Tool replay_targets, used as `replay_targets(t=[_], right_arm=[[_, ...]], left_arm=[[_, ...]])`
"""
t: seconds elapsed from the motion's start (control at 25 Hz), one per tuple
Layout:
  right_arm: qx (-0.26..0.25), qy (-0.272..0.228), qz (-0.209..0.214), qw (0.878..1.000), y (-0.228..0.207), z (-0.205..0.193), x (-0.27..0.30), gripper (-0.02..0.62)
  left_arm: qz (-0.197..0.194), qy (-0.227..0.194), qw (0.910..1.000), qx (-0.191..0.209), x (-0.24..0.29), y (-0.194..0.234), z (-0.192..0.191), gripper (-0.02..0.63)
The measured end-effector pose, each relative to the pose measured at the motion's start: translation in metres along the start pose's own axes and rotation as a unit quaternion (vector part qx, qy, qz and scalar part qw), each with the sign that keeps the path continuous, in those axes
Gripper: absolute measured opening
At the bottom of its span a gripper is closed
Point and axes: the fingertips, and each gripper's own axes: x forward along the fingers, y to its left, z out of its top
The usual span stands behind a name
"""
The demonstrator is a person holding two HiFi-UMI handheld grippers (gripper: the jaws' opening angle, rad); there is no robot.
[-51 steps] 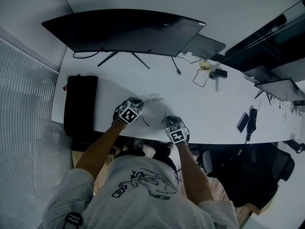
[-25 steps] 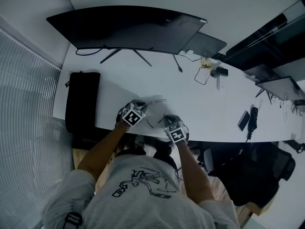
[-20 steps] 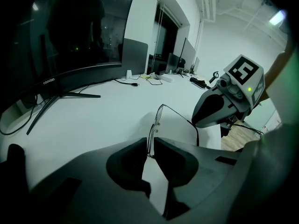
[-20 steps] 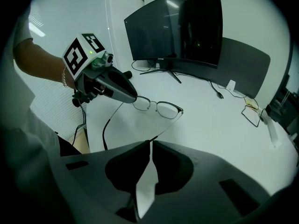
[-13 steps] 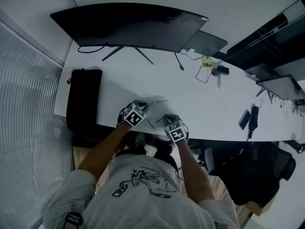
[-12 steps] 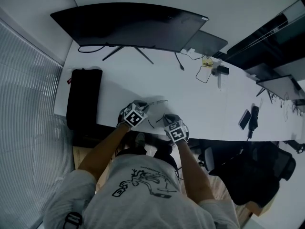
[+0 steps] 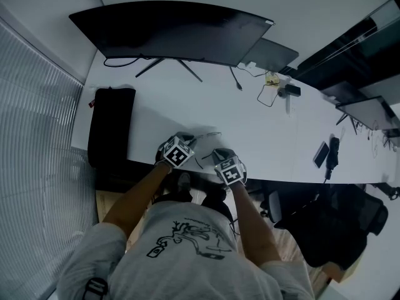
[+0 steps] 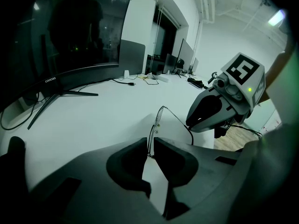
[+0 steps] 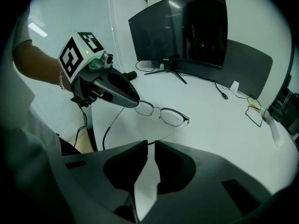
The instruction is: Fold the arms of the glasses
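Note:
Thin wire-rimmed glasses (image 9: 162, 114) hover just over the white table (image 7: 262, 136), near its front edge, between the two grippers. My left gripper (image 8: 150, 148) is shut on one end of the frame (image 8: 155, 125); in the right gripper view its tip (image 9: 132, 101) covers that end, and the arm there curves down below it. The other arm runs from the far hinge back between the pads of my right gripper (image 9: 151, 147). Those jaws are opening, and a narrow gap shows on both sides of the thin arm. In the head view the left gripper (image 7: 177, 152) and the right gripper (image 7: 228, 167) sit close together.
A wide curved monitor (image 7: 169, 33) stands at the back of the table, with a black case (image 7: 111, 127) at the left edge. Cables (image 7: 269, 92) and small devices lie at the right, and a phone (image 7: 320, 158) lies near the right front edge.
The left gripper has shifted a little towards the right one, so the two stand closer together. The right gripper has stayed in place.

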Motion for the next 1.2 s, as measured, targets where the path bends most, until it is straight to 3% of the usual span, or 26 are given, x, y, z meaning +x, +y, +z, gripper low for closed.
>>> replay_targets(t=[1.2], right_arm=[[0.002,0.0,-0.002,1.0,0.02,-0.004,-0.003,0.1]], left_arm=[[-0.009,0.001,1.0,0.0,-0.008,-0.038,-0.016,0.061]])
